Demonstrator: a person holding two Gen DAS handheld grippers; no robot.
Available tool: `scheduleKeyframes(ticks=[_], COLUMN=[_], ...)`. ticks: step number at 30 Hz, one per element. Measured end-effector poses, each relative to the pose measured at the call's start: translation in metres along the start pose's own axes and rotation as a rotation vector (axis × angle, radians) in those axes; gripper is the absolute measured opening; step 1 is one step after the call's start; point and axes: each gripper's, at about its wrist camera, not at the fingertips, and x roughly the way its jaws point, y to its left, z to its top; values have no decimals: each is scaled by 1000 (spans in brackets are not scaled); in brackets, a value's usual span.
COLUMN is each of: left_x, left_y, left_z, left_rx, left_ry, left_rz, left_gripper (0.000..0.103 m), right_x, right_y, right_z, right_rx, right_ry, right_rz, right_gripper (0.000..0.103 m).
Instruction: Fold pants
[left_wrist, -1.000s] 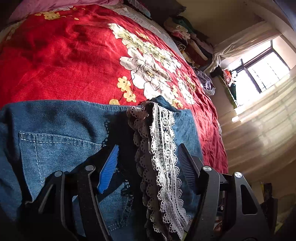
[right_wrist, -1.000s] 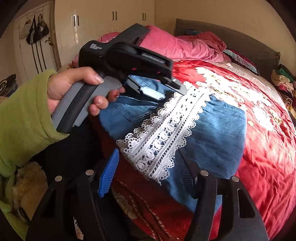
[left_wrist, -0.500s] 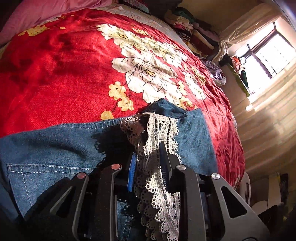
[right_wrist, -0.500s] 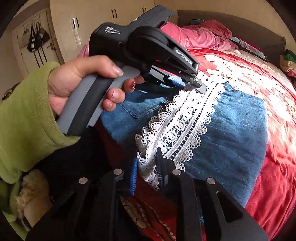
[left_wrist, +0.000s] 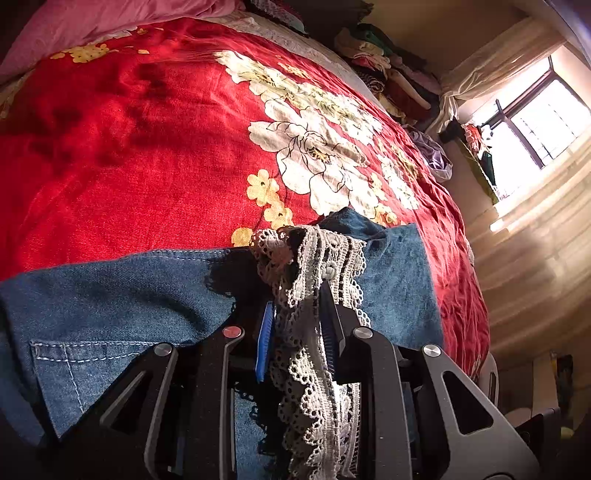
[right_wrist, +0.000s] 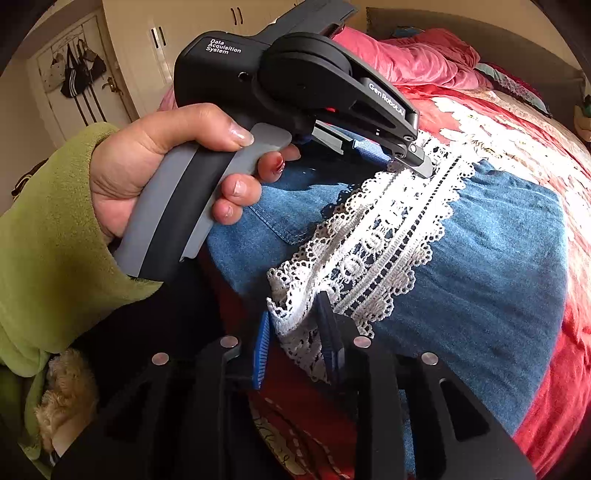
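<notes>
My 2 grippers, spread a moment ago, now pinch the lace hem (right_wrist: 373, 254) of the pants (left_wrist: 122, 295): left gripper (left_wrist: 295, 332); right gripper (right_wrist: 295, 343); lifting to fold looks next.

A second ago both pairs of jaws stood wide apart over the lace trim (left_wrist: 314, 280) of the pants (left_wrist: 110, 295). Now the left gripper (left_wrist: 297, 332) has closed on the lace's far end, bunching it between its jaws, and the right gripper (right_wrist: 295, 339) has closed on the near end, lifting that edge.
</notes>
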Motion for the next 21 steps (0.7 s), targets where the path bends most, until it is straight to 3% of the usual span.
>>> scheduleKeyframes(ticks=[3, 7, 21], left_x=[-6, -24, -86], left_y=[-1, -5, -20], left_z=[-2, -9, -57], left_rx=[2, 15, 77], left_ry=[-12, -37, -100], left_rz=[-2, 11, 87], left_gripper=[22, 40, 57], right_x=[-7, -29, -72], right_y=[0, -3, -48], right_z=[-1, -6, -24], right_rx=[6, 26, 154], right_ry=[-11, -59, -126], right_rz=[12, 45, -116], right_gripper=[34, 40, 41])
